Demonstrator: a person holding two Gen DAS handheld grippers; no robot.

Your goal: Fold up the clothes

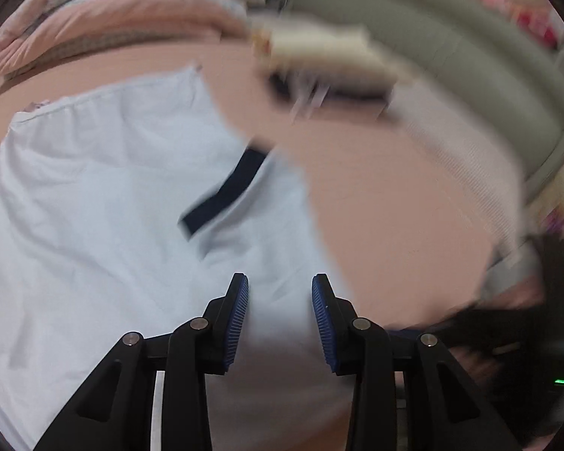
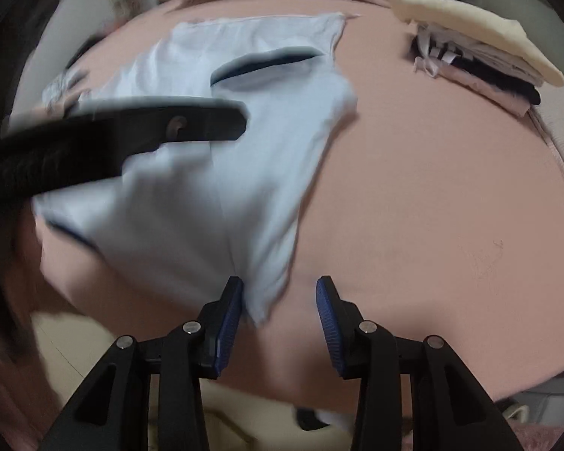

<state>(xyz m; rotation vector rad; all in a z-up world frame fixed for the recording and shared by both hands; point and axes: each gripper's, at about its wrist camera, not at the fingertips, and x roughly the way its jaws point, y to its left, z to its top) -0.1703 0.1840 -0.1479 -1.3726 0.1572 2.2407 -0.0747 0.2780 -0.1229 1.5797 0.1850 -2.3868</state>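
Both jaws part-open over pale blue shirt (image 2: 244, 143), w/ nothing pinched.

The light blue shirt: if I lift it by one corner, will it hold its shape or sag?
Likely sag: the light blue shirt already lies rumpled and creased on the pink bed sheet. Probably light, being thin fabric. Its dark-trimmed collar may flop open.

The left tool (image 1: 280, 293) hangs over a pale blue garment (image 1: 105, 203) spread on a pink bed (image 1: 394, 203), its blue-padded jaws standing apart with only cloth beneath them and nothing pinched. A dark navy strip (image 1: 225, 191) runs slantwise across the garment. Beyond, blurred, lie a stack of folded clothes (image 1: 319, 45) and a grey-green cushion (image 1: 470, 49).
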